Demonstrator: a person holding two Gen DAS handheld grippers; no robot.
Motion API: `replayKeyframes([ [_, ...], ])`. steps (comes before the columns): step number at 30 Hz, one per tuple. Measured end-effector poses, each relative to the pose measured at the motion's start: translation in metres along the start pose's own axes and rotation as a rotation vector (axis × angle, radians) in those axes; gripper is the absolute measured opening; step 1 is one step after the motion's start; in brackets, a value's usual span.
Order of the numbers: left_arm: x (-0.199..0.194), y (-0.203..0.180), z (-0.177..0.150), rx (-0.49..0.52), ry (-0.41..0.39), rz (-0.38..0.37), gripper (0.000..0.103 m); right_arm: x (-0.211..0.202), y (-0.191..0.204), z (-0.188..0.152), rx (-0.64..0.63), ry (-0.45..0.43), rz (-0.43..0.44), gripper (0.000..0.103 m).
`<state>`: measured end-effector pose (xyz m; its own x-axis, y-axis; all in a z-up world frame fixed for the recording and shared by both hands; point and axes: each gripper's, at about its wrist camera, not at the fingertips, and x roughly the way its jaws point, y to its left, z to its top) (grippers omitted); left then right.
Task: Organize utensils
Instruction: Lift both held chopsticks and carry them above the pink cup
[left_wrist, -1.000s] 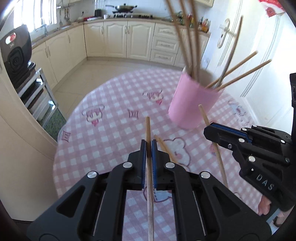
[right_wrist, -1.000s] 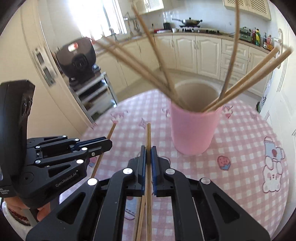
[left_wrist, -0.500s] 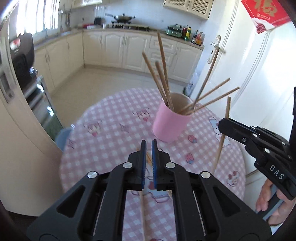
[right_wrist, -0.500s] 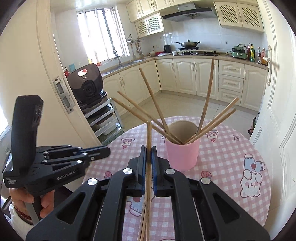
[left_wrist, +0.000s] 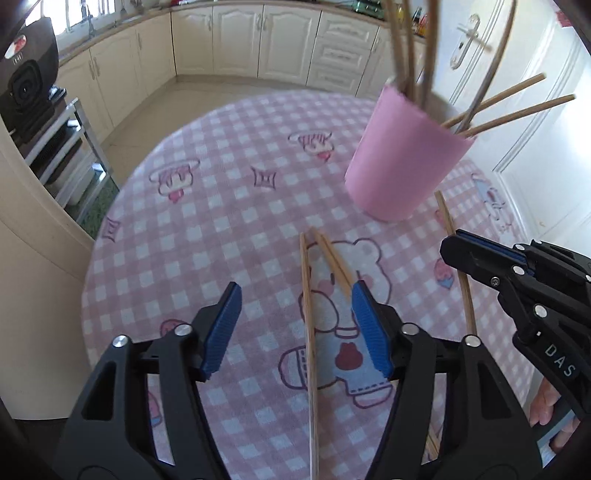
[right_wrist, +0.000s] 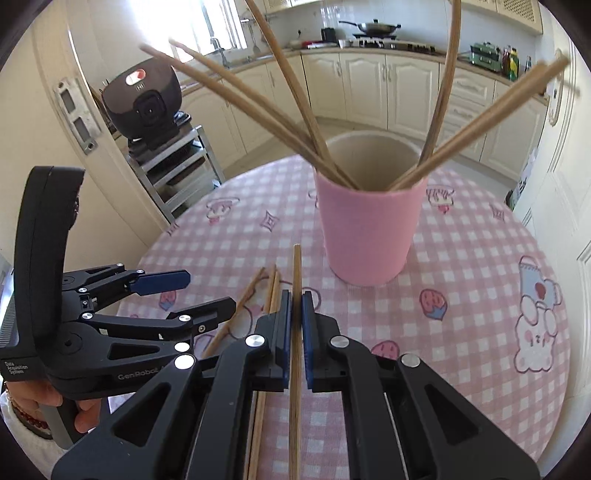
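Note:
A pink cup (left_wrist: 404, 162) holding several wooden chopsticks stands on the pink checked tablecloth (left_wrist: 221, 221); it also shows in the right wrist view (right_wrist: 369, 229). My left gripper (left_wrist: 295, 325) is open and empty, low over two loose chopsticks (left_wrist: 308, 314) lying on the cloth. My right gripper (right_wrist: 294, 332) is shut on one chopstick (right_wrist: 295, 332), held in front of the cup. In the left wrist view the right gripper (left_wrist: 461, 251) appears at the right with its chopstick (left_wrist: 456, 254). The left gripper (right_wrist: 177, 295) shows open at the left of the right wrist view, beside the loose chopsticks (right_wrist: 269, 295).
The round table's edge (left_wrist: 96, 243) drops off to the left toward a curved cream cabinet (left_wrist: 29, 236). A black appliance (right_wrist: 144, 99) sits on a metal rack beyond the table. Kitchen cabinets (right_wrist: 369, 85) line the far wall.
My left gripper has opened and dropped close to the table, over the loose chopsticks. My right gripper has come down near the cup, still holding its chopstick.

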<state>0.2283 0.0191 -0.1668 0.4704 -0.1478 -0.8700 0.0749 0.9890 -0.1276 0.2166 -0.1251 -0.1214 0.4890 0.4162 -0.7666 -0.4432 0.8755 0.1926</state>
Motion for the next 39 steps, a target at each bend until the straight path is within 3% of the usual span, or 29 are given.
replayKeyframes([
  [3,0.020,0.001,0.001,-0.005,0.058,0.008,0.040,0.012,-0.003,-0.002,0.007,0.024,0.001,0.004],
  [10,0.032,-0.009,0.010,0.049,0.063,0.077,0.035,0.023,-0.002,-0.005,0.012,0.051,0.009,0.004],
  [14,0.032,-0.011,0.010,0.052,0.039,0.072,0.007,0.020,-0.002,-0.005,0.015,0.041,0.014,0.004],
  [19,0.022,-0.006,0.011,0.010,0.008,0.013,0.005,0.010,0.002,-0.002,0.010,0.006,0.016,0.004],
  [29,-0.090,-0.027,0.019,0.048,-0.261,-0.072,0.005,-0.059,0.005,0.007,-0.005,-0.165,0.024,0.004],
  [39,-0.149,-0.039,0.021,0.064,-0.409,-0.110,0.005,-0.110,0.006,0.015,-0.022,-0.291,-0.005,0.004],
])
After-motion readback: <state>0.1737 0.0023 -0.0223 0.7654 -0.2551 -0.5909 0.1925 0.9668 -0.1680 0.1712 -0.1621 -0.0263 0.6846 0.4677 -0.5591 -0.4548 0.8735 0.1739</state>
